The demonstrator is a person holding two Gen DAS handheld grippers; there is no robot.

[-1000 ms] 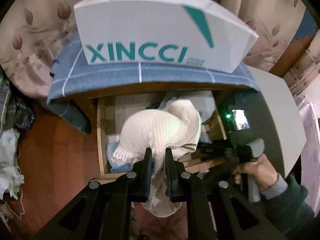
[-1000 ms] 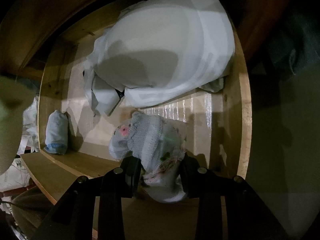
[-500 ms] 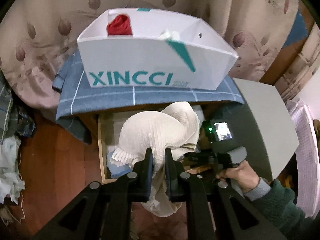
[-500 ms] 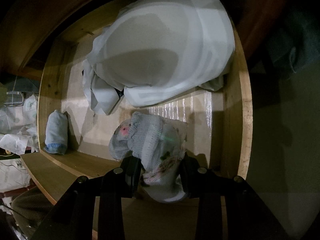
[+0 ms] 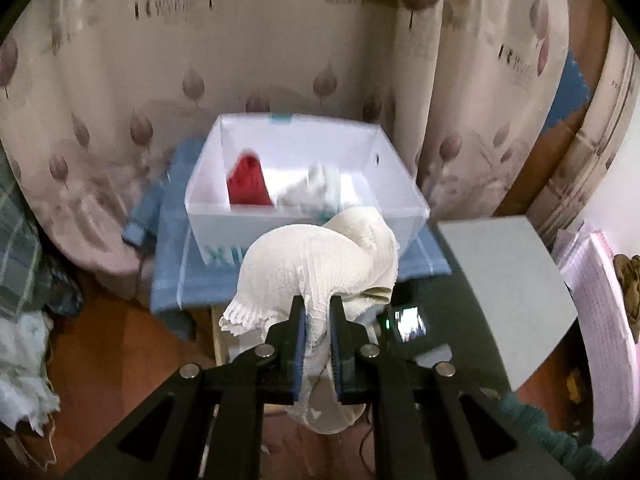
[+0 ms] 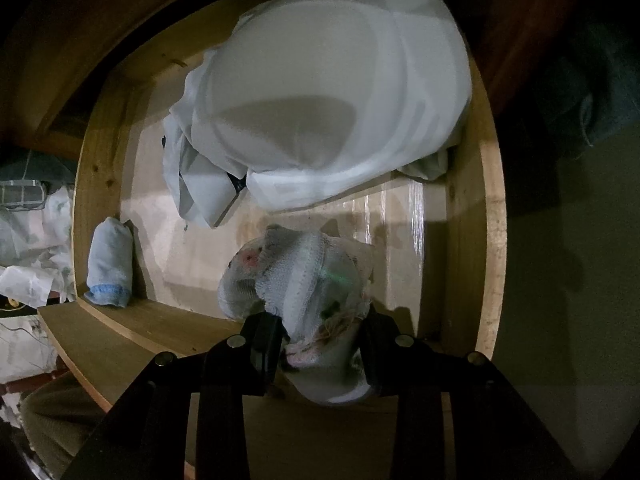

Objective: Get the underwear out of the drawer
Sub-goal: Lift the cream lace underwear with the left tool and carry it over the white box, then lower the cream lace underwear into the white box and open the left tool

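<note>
Left hand-held gripper (image 5: 318, 344), clamped on cream underwear (image 5: 320, 264), has risen; white box (image 5: 304, 208) interior now visible mid-frame. Right hand-held gripper (image 6: 322, 344) unmoved, pinching patterned underwear (image 6: 296, 276) over drawer (image 6: 490, 240).

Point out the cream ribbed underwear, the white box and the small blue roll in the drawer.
cream ribbed underwear (image 5: 308, 268), left wrist view, its bunched ribbed middle.
white box (image 5: 400, 196), left wrist view, its right wall.
small blue roll (image 6: 110, 260), right wrist view, its middle, by the drawer's left wall.

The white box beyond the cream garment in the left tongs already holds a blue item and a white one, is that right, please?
Not quite: the left wrist view shows a red item, not a blue one, in the white box beside the white one.
</note>
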